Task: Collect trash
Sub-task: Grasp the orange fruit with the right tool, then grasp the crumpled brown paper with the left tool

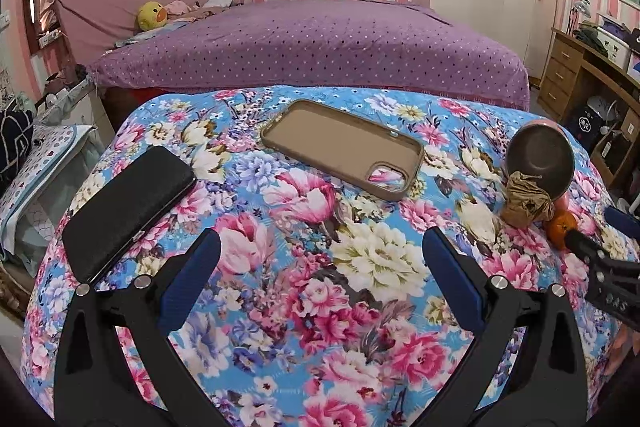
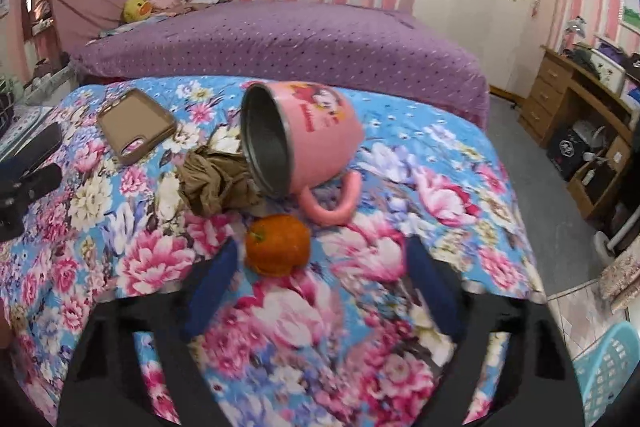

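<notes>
Approaching the crumpled brown paper wad (image 2: 218,183) at the tipped pink mug's (image 2: 308,135) mouth, the right gripper (image 2: 320,263) stands part-open and empty, needing to clear the near orange (image 2: 278,243).

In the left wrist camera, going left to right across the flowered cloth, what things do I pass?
Black phone → tan phone case → crumpled brown paper → orange. The tipped pink cup overlaps the paper, so I leave it out of the order.

Floral-covered table (image 2: 420,147): mug (image 2: 316,131), orange (image 2: 278,243), wrapper (image 2: 216,183).
</notes>
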{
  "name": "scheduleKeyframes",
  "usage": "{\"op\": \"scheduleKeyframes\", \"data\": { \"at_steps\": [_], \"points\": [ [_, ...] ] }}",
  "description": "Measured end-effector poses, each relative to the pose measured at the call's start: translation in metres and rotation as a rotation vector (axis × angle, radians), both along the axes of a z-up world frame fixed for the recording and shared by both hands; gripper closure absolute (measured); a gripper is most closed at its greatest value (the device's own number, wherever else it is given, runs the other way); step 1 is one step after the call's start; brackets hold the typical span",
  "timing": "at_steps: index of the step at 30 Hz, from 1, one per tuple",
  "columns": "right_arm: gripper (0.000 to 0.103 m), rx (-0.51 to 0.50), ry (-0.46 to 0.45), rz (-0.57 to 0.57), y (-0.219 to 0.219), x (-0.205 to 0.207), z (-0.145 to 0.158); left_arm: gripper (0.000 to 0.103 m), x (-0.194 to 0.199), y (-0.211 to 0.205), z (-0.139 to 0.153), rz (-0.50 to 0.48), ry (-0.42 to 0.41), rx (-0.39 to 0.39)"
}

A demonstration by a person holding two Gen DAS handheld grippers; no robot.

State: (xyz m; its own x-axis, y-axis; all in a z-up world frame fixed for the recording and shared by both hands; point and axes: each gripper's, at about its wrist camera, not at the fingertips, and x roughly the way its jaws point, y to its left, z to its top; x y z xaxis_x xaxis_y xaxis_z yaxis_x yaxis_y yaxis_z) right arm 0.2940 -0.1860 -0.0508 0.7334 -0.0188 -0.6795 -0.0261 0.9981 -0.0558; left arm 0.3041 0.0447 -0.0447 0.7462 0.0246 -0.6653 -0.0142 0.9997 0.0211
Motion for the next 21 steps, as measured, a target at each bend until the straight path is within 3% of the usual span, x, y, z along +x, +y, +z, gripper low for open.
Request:
{"op": "scheduleKeyframes", "data": {
  "at_steps": [4, 6, 8, 12, 21],
  "points": [
    [0.05, 0.022, 0.034, 0.06, 0.007, 0.009, -0.005, 0.005, 0.001, -0.012, -0.007, -0.037, 0.023, 0.024],
    [0.065, 0.041, 0.036, 0.084, 0.007, 0.01, -0.005, 0.005, 0.001, -0.018, -0.009, -0.046, 0.029, 0.042],
    [0.071, 0.067, 0.025, 0.093, 0.004, 0.008, -0.003, 0.005, 0.0, -0.023, -0.011, -0.058, 0.036, 0.049],
    [0.073, 0.106, -0.006, 0.094, -0.01, 0.0, 0.003, 0.005, -0.003, -0.033, -0.012, -0.089, 0.049, 0.024],
    [0.073, 0.088, -0.018, -0.002, -0.067, -0.02, 0.008, 0.005, 0.006, -0.08, -0.02, -0.146, 0.11, 0.022]
  ]
}}
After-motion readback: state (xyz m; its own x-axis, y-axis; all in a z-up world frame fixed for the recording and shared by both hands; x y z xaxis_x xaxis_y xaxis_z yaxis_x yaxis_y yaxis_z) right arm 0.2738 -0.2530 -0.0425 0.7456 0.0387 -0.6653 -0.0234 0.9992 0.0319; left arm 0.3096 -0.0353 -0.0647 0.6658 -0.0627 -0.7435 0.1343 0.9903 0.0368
